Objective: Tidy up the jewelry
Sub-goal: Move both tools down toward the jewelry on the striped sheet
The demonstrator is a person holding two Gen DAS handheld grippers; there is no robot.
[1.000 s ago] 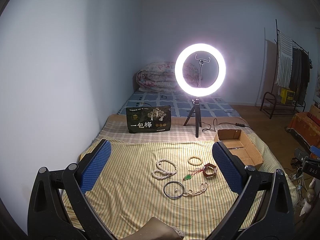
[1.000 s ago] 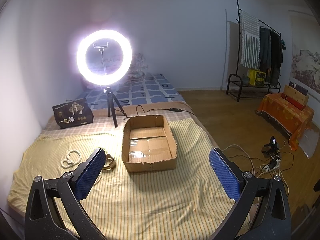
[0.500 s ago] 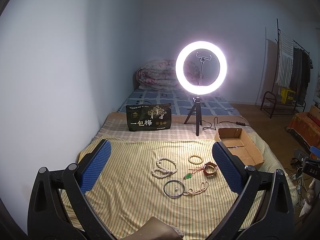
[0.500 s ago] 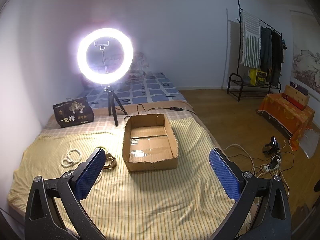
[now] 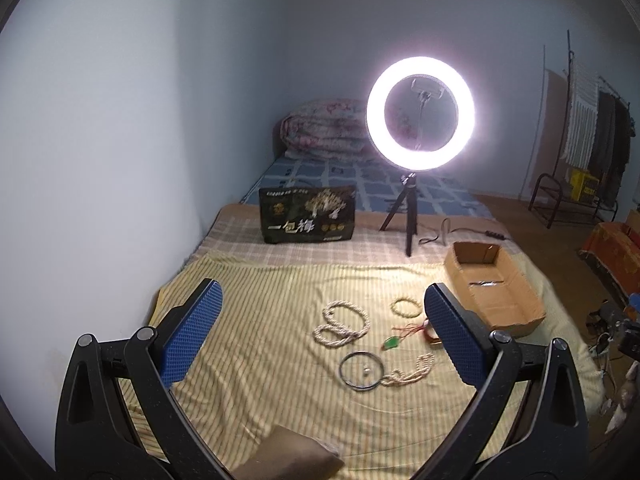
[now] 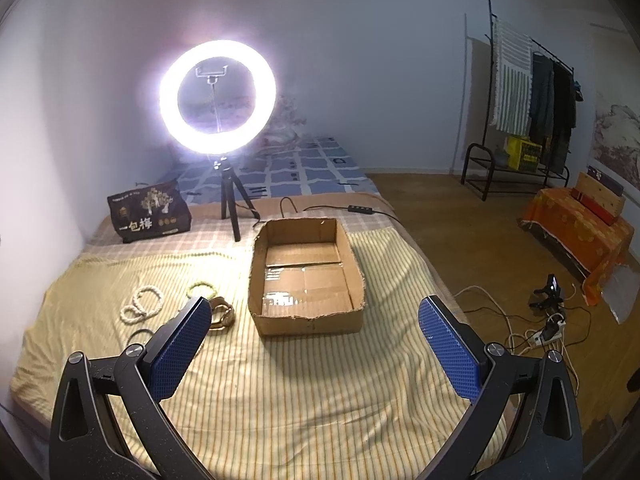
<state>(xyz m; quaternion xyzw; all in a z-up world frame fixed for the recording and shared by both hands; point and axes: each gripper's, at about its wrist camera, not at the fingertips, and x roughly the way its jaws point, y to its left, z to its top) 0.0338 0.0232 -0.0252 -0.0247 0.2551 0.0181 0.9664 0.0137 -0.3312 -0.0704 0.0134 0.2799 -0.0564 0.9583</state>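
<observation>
I see the necklaces [image 5: 341,325] on the bed [image 5: 248,364], left of the box [image 6: 306,276]; ring light [image 6: 218,96] behind.

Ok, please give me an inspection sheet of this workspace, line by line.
Surface: striped yellow sheet over a bed.
Job's things: white bead necklace, bead bracelet, green pendant, dark bangle, all on the sheet; cardboard box looks empty.
Clutter: black snack bag.
Grippers: left gripper and right gripper open, holding nothing.
Cables: ring-light cable; power strip on floor.
Surroundings: lit ring light, clothes rack.
</observation>
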